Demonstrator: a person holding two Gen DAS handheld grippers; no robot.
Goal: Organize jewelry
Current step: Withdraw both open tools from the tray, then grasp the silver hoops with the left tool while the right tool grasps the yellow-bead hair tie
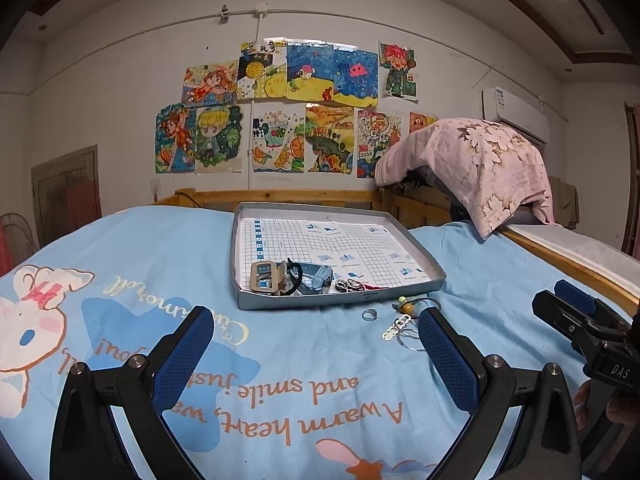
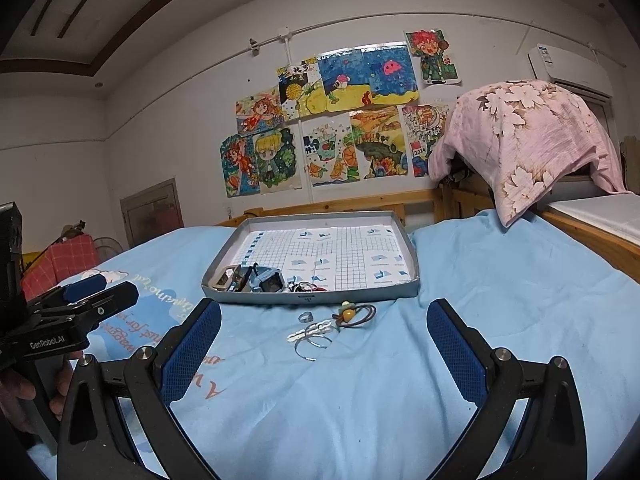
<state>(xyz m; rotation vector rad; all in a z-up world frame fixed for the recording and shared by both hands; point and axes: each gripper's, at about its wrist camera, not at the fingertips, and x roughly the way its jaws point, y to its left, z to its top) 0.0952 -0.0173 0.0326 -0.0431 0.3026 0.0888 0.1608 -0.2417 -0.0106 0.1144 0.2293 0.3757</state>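
Loose jewelry (image 2: pixel 320 330) beside gray tray (image 2: pixel 416 276)

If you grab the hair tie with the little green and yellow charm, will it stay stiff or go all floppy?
Probably floppy: the hair tie lies as a thin, bent loop, flat on the blue sheet. It looks light, so the open right gripper may drag it across the soft bedding. The bead-like charm might swing below when lifted.
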